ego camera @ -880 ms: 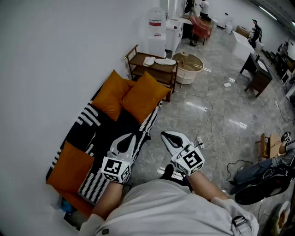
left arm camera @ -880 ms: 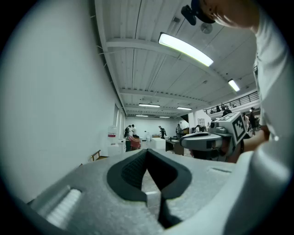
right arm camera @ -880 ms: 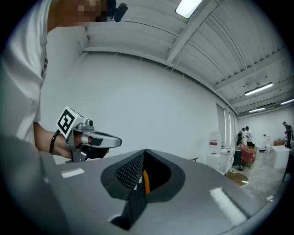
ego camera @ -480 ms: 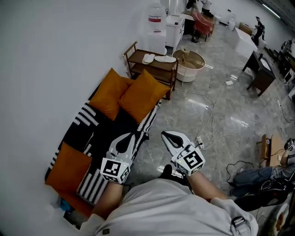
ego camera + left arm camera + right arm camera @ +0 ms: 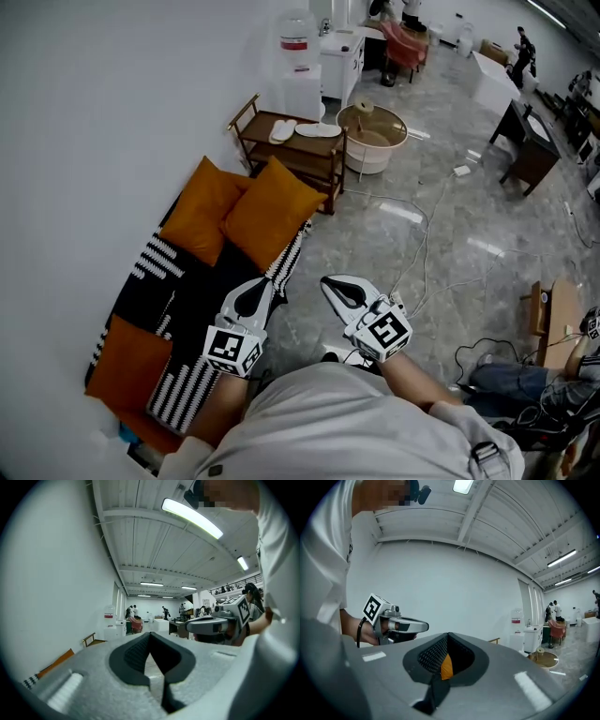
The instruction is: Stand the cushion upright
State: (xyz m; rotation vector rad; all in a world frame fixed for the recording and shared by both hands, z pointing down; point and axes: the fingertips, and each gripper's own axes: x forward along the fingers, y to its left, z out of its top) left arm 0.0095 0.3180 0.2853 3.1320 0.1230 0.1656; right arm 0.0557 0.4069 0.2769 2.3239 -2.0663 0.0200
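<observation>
Closed tight on nothing: left gripper (image 5: 251,294) and right gripper (image 5: 343,291), side by side and about level, just ahead of the person's chest. Under the left one, the front edge of a sofa (image 5: 202,281) covered in black and white stripes, set along the wall. Lying flat at its near end, apart from both grippers, an orange cushion (image 5: 127,361). Propped upright at the far end and touching each other, a second cushion (image 5: 197,211) and a third cushion (image 5: 267,211). Beyond those, a wooden side table (image 5: 295,155), a round tub (image 5: 375,141) and a water dispenser (image 5: 298,66).
</observation>
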